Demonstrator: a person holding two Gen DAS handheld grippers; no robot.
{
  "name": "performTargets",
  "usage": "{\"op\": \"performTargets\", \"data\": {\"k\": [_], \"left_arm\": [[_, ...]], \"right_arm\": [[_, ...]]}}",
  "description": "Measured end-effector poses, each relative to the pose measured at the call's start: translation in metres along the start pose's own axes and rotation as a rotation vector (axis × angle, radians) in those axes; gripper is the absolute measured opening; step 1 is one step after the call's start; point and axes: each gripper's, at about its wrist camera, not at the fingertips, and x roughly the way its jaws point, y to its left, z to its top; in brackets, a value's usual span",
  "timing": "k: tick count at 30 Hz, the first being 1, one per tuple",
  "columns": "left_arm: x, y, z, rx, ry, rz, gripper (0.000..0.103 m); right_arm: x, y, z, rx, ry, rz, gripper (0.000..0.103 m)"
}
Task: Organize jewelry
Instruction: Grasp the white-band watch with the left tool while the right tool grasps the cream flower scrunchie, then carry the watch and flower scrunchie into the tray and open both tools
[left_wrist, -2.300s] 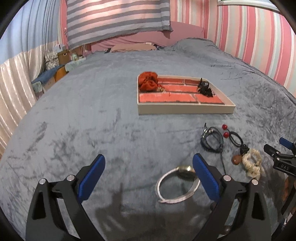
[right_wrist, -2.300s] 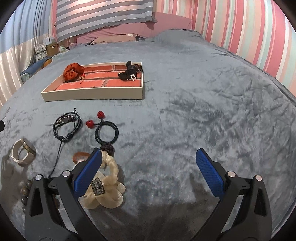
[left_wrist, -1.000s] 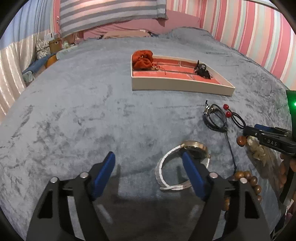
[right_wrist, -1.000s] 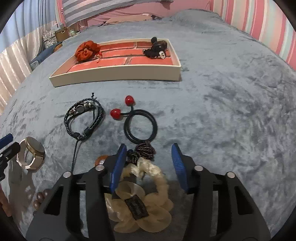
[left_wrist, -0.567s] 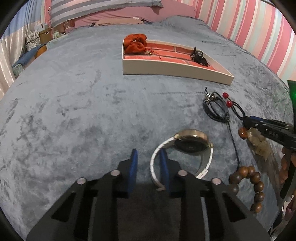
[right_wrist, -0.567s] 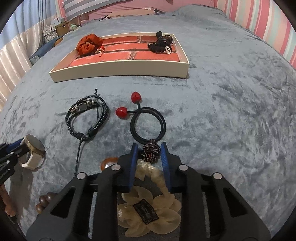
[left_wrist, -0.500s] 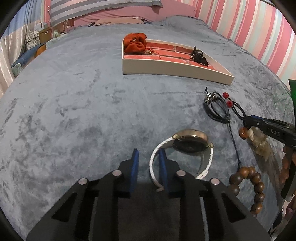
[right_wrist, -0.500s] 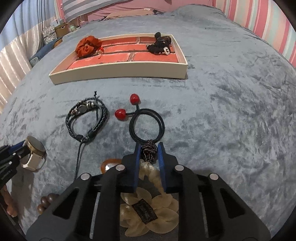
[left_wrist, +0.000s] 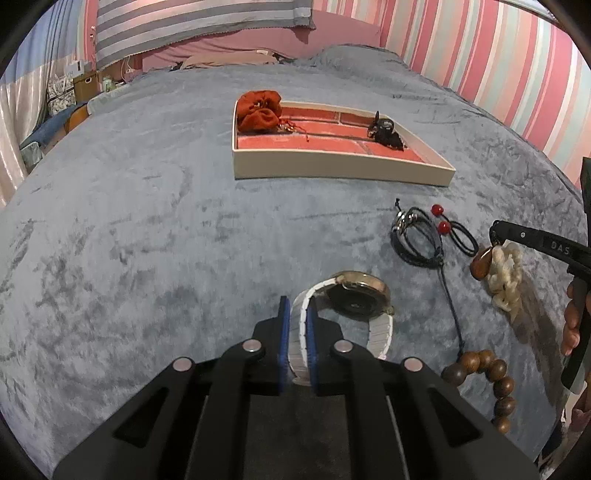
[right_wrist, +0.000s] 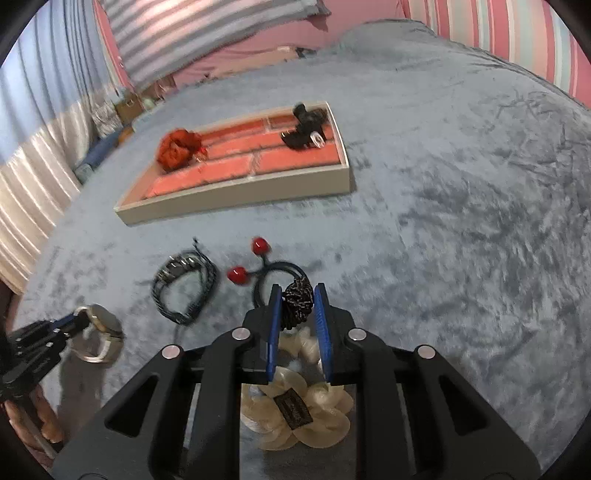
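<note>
My left gripper (left_wrist: 296, 306) is shut on the white strap of a gold-rimmed watch (left_wrist: 354, 299), which lies on the grey bedspread. My right gripper (right_wrist: 297, 291) is shut on the dark speckled knot (right_wrist: 297, 304) of a cream flower hair tie (right_wrist: 295, 410); the flower sits under its fingers. In the left wrist view that hair tie (left_wrist: 506, 273) hangs at the right gripper's tip (left_wrist: 495, 229), beside a brown pendant (left_wrist: 482, 264). Further back, a cream tray (left_wrist: 332, 173) with a red brick-pattern floor holds an orange scrunchie (left_wrist: 258, 110) and a black piece (left_wrist: 384, 133).
Between the grippers and the tray lie a black braided bracelet (left_wrist: 417, 240) and a black hair loop with two red beads (left_wrist: 458, 232). A wooden bead bracelet (left_wrist: 487, 373) lies near right. A striped pillow and striped wall bound the bed at the back.
Both grippers have closed: the left on the watch strap, the right on the hair tie's dark knot. The right gripper has since risen a little and rolled, blurring its view.
</note>
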Motion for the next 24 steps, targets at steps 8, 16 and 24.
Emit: {"op": "performTargets", "data": {"k": [8,16,24], "left_arm": [[-0.003,0.004,0.008,-0.021,-0.027,0.008,0.009],[-0.012,0.005,0.028,-0.029,-0.078,0.003,0.009],[-0.015,0.003,0.063,-0.018,-0.121,-0.001,0.009]], "right_arm": [[-0.006,-0.006,0.006,0.020,-0.025,0.009,0.018],[-0.018,-0.011,0.018,0.011,-0.071,-0.047,0.018],[-0.020,-0.015,0.041,0.008,-0.101,-0.064,0.018]]}}
